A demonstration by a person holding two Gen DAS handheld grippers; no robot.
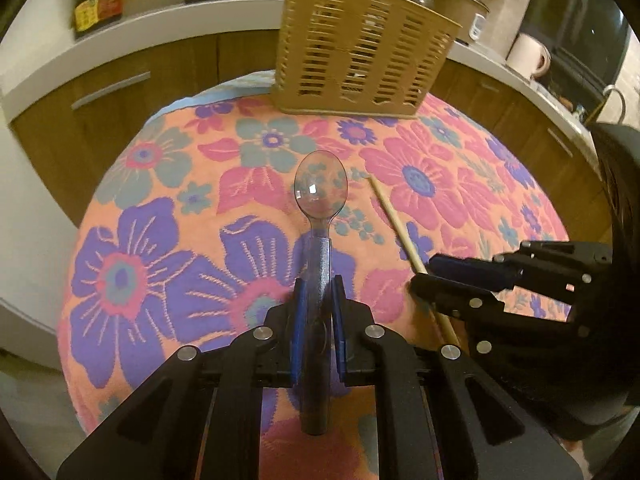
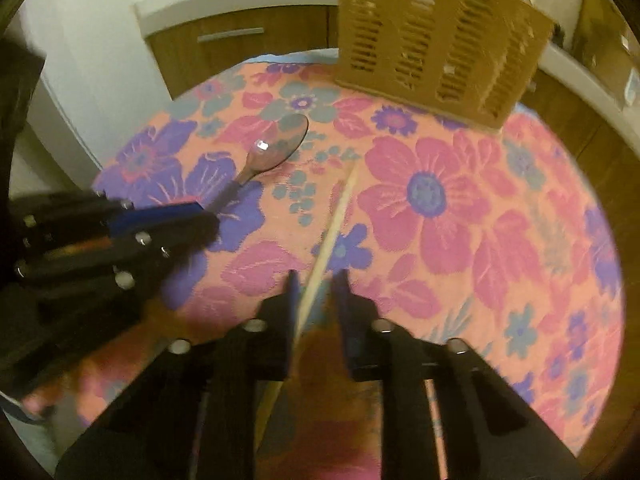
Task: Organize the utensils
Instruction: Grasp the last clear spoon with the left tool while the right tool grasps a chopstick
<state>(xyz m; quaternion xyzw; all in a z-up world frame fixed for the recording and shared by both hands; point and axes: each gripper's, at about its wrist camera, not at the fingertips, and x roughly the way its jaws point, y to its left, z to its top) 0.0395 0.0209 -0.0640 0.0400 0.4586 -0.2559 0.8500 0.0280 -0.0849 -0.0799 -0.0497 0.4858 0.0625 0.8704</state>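
Left wrist view is showing the left gripper (image 1: 319, 300) closing its fingers on the handle of a clear plastic spoon (image 1: 320, 196), whose bowl is pointing straight ahead of the fingertips over the floral cloth (image 1: 132, 264). Whether the spoon is being lifted or is lying on the cloth cannot be told. The right gripper (image 2: 316, 292) is straddling a wooden chopstick (image 2: 340, 204) with its fingers partly open; the stick is lying against the left finger's pad with a gap on the other side, so no firm grip is being made there.

The slotted utensil basket (image 1: 356, 52) is standing well ahead of both grippers. Sticks are rising from its top, so some items are judged stowed; spoon and chopstick are both waiting outside it.

The basket's interior and any compartments are being cut off by the frame's top edge. The right wrist view is blurring, making finger contact hard to confirm.
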